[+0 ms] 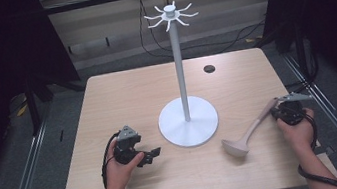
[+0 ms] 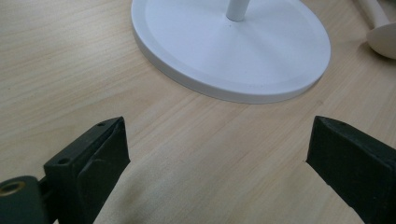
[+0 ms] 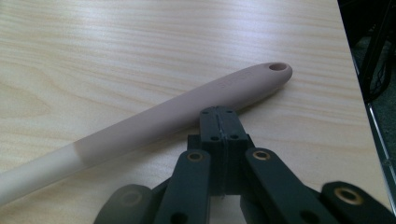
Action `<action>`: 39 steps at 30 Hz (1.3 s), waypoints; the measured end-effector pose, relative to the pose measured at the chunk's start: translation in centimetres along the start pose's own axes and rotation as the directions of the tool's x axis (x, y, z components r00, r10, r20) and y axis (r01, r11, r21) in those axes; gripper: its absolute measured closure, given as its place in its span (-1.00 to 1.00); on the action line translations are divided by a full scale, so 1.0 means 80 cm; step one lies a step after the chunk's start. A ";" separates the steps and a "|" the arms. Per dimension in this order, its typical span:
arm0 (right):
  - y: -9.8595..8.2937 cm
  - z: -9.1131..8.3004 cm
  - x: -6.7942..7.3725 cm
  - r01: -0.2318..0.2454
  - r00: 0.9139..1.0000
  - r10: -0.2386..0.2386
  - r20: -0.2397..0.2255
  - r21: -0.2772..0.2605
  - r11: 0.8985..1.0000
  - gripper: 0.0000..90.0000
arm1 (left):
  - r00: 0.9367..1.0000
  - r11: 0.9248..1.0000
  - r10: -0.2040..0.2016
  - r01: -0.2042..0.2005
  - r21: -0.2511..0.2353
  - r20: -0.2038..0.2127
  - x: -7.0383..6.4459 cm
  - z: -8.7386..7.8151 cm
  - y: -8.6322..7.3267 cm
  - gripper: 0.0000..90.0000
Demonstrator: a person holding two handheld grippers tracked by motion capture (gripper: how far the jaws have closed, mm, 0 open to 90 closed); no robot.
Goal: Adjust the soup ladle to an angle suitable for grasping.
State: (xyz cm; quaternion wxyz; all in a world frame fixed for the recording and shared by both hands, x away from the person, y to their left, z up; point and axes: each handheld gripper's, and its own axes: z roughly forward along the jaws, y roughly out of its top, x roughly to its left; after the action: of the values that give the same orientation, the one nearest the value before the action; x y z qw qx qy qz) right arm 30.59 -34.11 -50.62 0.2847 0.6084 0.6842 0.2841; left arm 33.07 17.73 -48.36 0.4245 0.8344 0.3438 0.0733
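The table (image 1: 121,96) is light wood with thin grain lines, smooth and a little shiny. The white stand (image 1: 188,121) in the middle looks like smooth, matt painted metal or plastic. The ladle (image 3: 154,116) looks like soft, matt plastic, pinkish-brown. The black jaws look like dull hard plastic.

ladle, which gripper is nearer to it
Right. The right gripper sits at the ladle handle's end, jaws shut. The left gripper is across the white stand base.
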 end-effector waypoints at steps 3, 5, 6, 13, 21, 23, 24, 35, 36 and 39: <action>0.002 0.003 0.002 -0.002 1.000 0.002 -0.001 -0.003 1.000 1.00 | 1.000 1.000 0.000 0.000 -0.002 -0.001 0.000 0.000 0.000 -0.88; 0.005 0.006 0.003 -0.005 1.000 0.005 -0.004 -0.004 1.000 1.00 | 1.000 1.000 0.000 0.000 0.000 -0.001 0.001 0.000 0.000 -0.88; 0.007 0.008 0.003 -0.006 1.000 0.006 -0.009 -0.004 1.000 1.00 | 1.000 1.000 0.000 0.000 0.001 -0.001 0.001 0.000 0.000 -0.88; 0.013 0.014 0.008 -0.004 1.000 0.004 -0.009 0.001 1.000 1.00 | 1.000 1.000 0.000 0.000 0.001 0.001 0.001 -0.001 0.000 -0.88; 0.021 0.022 0.012 -0.006 1.000 0.006 -0.027 0.000 1.000 1.00 | 1.000 1.000 0.002 -0.002 0.002 0.000 0.002 -0.001 0.000 -0.88; 0.023 0.024 0.013 -0.006 1.000 0.006 -0.027 -0.001 1.000 1.00 | 1.000 1.000 -0.001 0.001 0.002 0.001 0.002 0.000 0.000 -0.88; 0.023 0.025 0.013 -0.003 1.000 0.003 -0.030 -0.002 1.000 1.00 | 1.000 1.000 -0.002 0.002 0.002 0.001 0.002 0.000 0.000 -0.88; 0.033 0.034 0.023 0.007 0.999 -0.006 -0.046 0.006 1.000 1.00 | 1.000 1.000 -0.001 0.001 0.002 0.000 0.003 -0.001 0.000 -0.88; 0.034 0.035 0.024 0.006 0.999 -0.005 -0.047 0.007 1.000 1.00 | 1.000 1.000 -0.001 0.001 0.002 0.001 0.003 -0.001 0.000 -0.88; 0.036 0.037 0.029 0.011 0.999 -0.011 -0.049 0.008 1.000 1.00 | 1.000 1.000 -0.003 0.003 0.002 0.000 0.004 -0.001 -0.001 -0.88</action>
State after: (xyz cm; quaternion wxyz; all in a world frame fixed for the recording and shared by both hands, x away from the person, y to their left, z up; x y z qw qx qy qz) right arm 34.44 -31.40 -50.62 0.2668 0.5988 0.6954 0.2943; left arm 33.22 17.99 -48.39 0.4238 0.8342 0.3452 0.0725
